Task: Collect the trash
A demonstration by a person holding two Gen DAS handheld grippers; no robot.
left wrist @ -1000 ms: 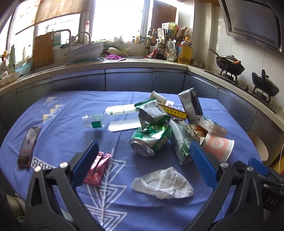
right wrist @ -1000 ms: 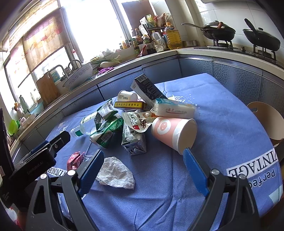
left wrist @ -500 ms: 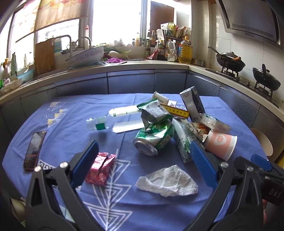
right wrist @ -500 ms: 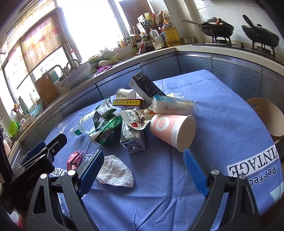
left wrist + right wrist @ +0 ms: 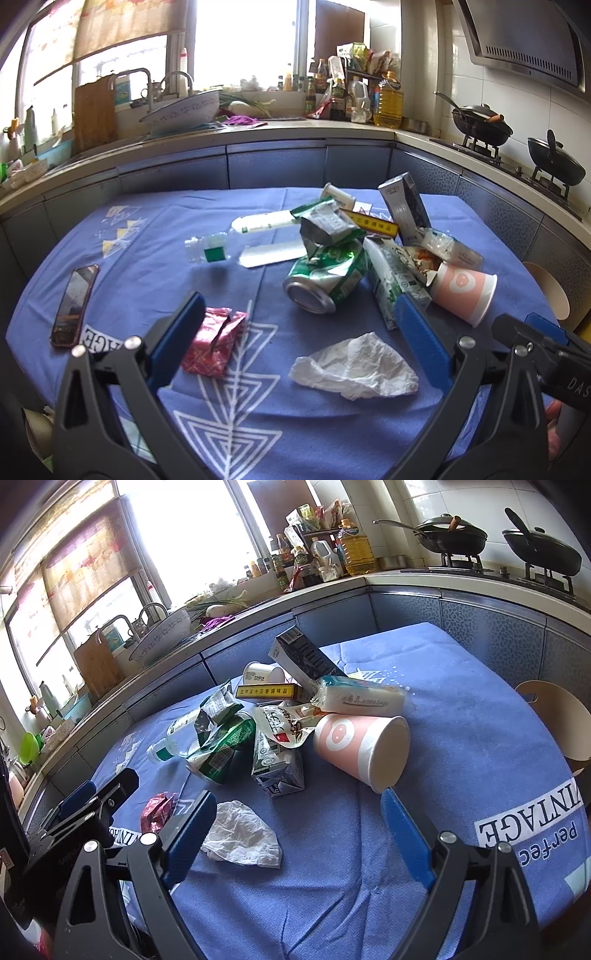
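Blue tablecloth (image 5: pixel 147 258) bears heaped trash (image 5: pixel 351 251) beside kitchen counter (image 5: pixel 258 129).

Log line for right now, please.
left gripper: open, empty | right gripper: open, empty | crumpled white tissue: on table, untouched

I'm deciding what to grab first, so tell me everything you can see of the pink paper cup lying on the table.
The pink paper cup lies on its side on the blue tablecloth at the edge of the trash pile. It is pink with a white pig-snout motif and a white band near the rim. Its open mouth, showing a plain whitish inside that looks empty, faces the right wrist camera. A torn snack wrapper overlaps its base end, and a wrapped tissue pack lies just behind it. Neither hand-held gripper touches it.
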